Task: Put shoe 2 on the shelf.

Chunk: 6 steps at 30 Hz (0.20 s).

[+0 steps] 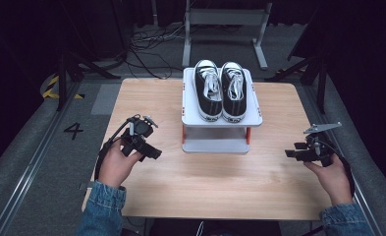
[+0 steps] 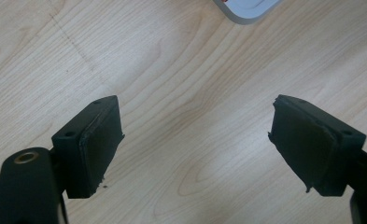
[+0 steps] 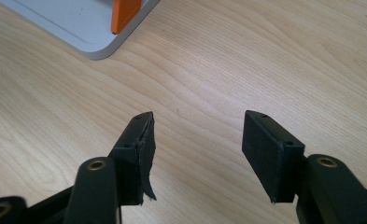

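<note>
Two black canvas shoes, the left shoe point(image 1: 208, 90) and the right shoe point(image 1: 233, 90), stand side by side on the upper deck of a small white two-tier rack point(image 1: 222, 122) at the middle of the wooden table point(image 1: 200, 187). Their long axes run away from the person, toes at the far end and heels toward the near edge of the deck. The left claw point(image 1: 153, 153) rests low over the table to the left of the rack, its jaws spread wide with nothing between them; in the left gripper view the pads point(image 2: 97, 149) frame bare wood, with a corner of the rack's base point(image 2: 246, 10) ahead. The right claw point(image 1: 289, 153) sits to the right of the rack, jaws parted and likewise empty; the right gripper view shows the rack's lower shelf point(image 3: 74, 25) and an orange post point(image 3: 124, 13) ahead. Each shoe lies forward, inward and above its claw. Judged from the high view, the left claw is somewhat nearer the rack, and each shoe's heel is the end closest to reach
</note>
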Available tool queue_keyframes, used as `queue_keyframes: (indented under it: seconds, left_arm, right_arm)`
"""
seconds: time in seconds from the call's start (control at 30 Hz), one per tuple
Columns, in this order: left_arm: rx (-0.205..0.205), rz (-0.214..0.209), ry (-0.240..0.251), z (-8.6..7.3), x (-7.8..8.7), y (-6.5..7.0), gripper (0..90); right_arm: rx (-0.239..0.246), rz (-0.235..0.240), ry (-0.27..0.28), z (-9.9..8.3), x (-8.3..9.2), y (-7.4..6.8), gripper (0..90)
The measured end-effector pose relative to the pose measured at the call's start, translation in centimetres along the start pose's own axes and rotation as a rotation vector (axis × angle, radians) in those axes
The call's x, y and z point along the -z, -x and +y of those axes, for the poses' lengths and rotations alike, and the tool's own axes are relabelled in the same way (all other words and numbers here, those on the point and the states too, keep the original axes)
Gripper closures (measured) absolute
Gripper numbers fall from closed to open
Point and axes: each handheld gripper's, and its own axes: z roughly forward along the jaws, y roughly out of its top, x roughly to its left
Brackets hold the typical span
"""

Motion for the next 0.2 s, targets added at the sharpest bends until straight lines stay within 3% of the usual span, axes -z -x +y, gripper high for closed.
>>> queue_keyframes:
  seconds: [0.2]
  left_arm:
    - [0.012,-0.003,0.013,0.05,-0.32,-0.32,17.2]
  right_arm:
    - [0.0,0.019,0.005,-0.1,-0.75,-0.15,44.9]
